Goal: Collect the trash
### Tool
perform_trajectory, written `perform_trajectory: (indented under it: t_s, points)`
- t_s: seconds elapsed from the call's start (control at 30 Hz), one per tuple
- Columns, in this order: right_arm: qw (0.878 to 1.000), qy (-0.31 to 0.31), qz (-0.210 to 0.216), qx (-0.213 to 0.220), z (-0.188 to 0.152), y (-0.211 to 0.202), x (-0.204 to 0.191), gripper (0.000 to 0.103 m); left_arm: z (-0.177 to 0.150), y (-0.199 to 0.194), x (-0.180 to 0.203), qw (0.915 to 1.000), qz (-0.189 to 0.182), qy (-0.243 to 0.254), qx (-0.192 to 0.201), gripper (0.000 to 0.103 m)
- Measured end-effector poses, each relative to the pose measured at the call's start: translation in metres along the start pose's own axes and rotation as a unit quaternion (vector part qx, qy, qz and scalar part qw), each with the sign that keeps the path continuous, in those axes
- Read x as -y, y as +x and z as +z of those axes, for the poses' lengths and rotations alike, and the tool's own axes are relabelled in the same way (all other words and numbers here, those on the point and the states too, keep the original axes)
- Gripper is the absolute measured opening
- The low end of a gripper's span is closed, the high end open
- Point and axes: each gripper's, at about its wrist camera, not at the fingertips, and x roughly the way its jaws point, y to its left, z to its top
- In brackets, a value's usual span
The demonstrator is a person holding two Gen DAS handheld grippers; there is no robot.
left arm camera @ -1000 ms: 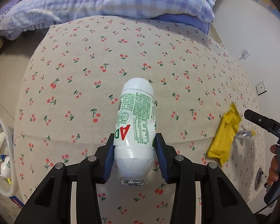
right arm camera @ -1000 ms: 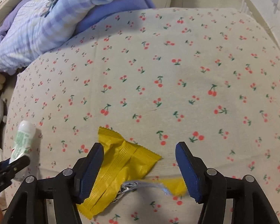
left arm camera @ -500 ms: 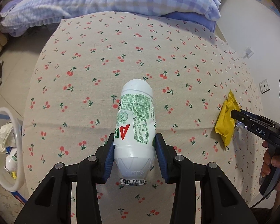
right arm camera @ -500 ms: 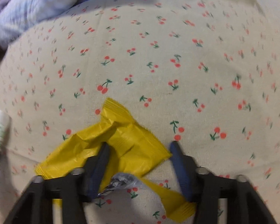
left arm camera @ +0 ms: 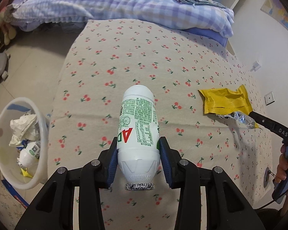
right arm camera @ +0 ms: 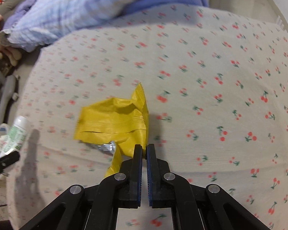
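My left gripper (left arm camera: 138, 154) is shut on a white bottle (left arm camera: 138, 126) with green print and a foil-sealed mouth, held above the cherry-print bed (left arm camera: 144, 61). My right gripper (right arm camera: 144, 148) is shut on the edge of a torn yellow wrapper (right arm camera: 113, 120) with silver lining, lifted off the bed. The wrapper (left arm camera: 225, 101) and the right gripper also show at the right of the left wrist view. The bottle (right arm camera: 16, 133) shows at the left of the right wrist view.
A white trash bin (left arm camera: 39, 132) stands on the floor left of the bed, holding crumpled paper (left arm camera: 23, 128) and another small bottle (left arm camera: 28, 156). A checked blue quilt (left arm camera: 105, 2) lies at the bed's far end. A wall (left arm camera: 268, 48) is at the right.
My right gripper closed on the yellow wrapper and lifted it off the bed. My left gripper carried the bottle leftward, bringing the trash bin further into view.
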Motion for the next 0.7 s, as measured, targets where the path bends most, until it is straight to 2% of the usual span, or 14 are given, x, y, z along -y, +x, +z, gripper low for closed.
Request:
perform_trajectory:
  t_s: [0.23, 0.3, 0.33, 0.37, 0.53, 0.6, 0.67, 0.7]
  points:
    - [0.999, -0.010, 0.033, 0.009, 0.003, -0.012, -0.031, 0.004, -0.007, -0.021, -0.030, 0.9996, -0.001, -0.023, 0.013, 0.042]
    - [1.000, -0.004, 0.031, 0.002, 0.004, -0.009, -0.033, 0.022, -0.009, -0.027, -0.036, 0.9995, -0.004, -0.028, 0.016, 0.042]
    - [1.000, 0.002, 0.023, -0.001, 0.006, -0.005, -0.031, 0.049, -0.010, -0.029, -0.039, 0.9994, -0.004, -0.029, 0.018, 0.042]
    - [1.000, 0.009, 0.016, 0.001, 0.007, -0.003, -0.028, 0.065, -0.010, -0.031, -0.040, 0.9994, -0.004, -0.030, 0.020, 0.042]
    - [0.999, 0.045, 0.005, 0.002, 0.014, 0.016, -0.015, 0.065, -0.013, -0.036, -0.047, 0.9993, -0.003, -0.031, 0.022, 0.042]
    - [0.999, 0.052, 0.002, -0.008, 0.014, 0.028, -0.015, 0.057, -0.013, -0.036, -0.050, 0.9992, -0.001, -0.033, 0.022, 0.042]
    - [0.998, 0.051, 0.000, -0.020, 0.014, 0.039, -0.016, 0.043, -0.014, -0.037, -0.053, 0.9991, -0.001, -0.036, 0.022, 0.042]
    - [0.998, 0.053, -0.001, -0.027, 0.013, 0.046, -0.016, 0.040, -0.014, -0.038, -0.055, 0.9990, 0.000, -0.038, 0.023, 0.042]
